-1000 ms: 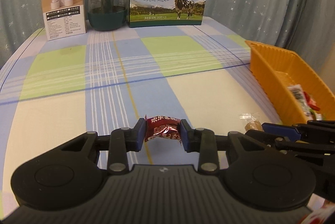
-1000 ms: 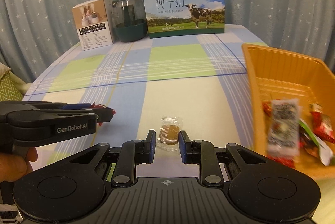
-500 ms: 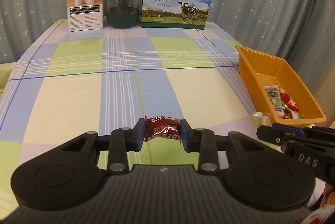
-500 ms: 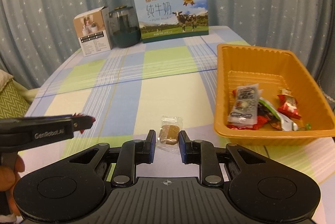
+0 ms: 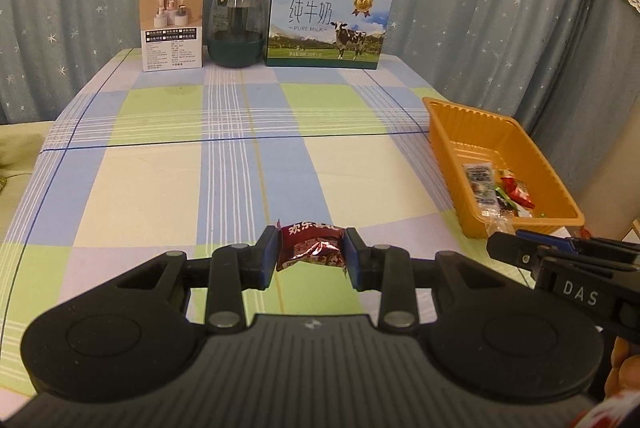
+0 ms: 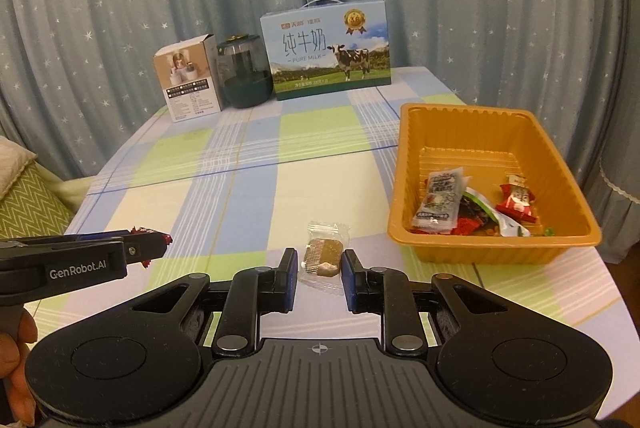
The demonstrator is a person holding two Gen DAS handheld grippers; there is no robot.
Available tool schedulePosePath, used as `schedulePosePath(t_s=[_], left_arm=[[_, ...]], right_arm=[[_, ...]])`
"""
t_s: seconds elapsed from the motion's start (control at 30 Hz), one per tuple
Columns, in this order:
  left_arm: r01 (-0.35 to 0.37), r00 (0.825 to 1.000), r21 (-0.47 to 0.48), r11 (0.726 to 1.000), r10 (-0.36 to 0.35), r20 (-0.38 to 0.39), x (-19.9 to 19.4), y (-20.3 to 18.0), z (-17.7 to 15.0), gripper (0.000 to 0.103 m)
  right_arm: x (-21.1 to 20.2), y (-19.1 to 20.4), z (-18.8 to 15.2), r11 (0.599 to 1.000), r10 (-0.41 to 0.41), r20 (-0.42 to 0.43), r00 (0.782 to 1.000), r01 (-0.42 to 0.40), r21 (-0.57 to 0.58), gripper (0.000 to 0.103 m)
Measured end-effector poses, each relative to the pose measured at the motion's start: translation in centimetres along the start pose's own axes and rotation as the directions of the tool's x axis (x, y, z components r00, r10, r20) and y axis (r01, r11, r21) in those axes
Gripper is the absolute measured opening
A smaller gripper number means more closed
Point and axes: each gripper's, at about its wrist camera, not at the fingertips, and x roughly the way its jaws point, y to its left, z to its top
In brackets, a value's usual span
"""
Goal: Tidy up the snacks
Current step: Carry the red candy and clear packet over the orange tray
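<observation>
My left gripper [image 5: 311, 257] is shut on a dark red snack packet [image 5: 310, 248] and holds it above the checked tablecloth; it also shows from the side in the right wrist view [image 6: 148, 246]. My right gripper [image 6: 319, 268] is shut on a clear packet with a brown biscuit [image 6: 323, 253], held above the table near the front edge. In the left wrist view the right gripper [image 5: 520, 248] shows at the right with the clear packet [image 5: 498, 226] at its tip. An orange tray [image 6: 412, 164] at the right holds several wrapped snacks [image 6: 440, 200].
At the table's far edge stand a white product box [image 5: 172, 24], a dark green glass jar [image 5: 236, 28] and a blue milk carton [image 5: 326, 22]. Star-patterned curtains hang behind. A green cushion [image 6: 28, 204] lies left of the table.
Both grippers have risen and pulled back with their packets, so more of the table and tray shows. Neither grip has changed.
</observation>
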Motion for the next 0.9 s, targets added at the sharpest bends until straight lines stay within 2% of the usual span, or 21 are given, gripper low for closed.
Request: schedulePosePath(t_s=[0.43, 0.9], left_arm=[[0.045, 0.999, 0.046, 0.998, -0.045, -0.001, -1.4, -3.4, -0.2, 0.031], [0.144, 0.989, 0.114, 0.983, -0.145, -0.003, -0.2, -9.3, 1.5, 0.031]], right_arm=[[-3.2, -2.7, -0.7, 0.998, -0.047, 0.009, 0.999, 0.047, 0.037, 0.024], [-6.3, -8.6, 0.8, 0.980, -0.146, 0.048, 0.988, 0.138, 0.144, 0.024]])
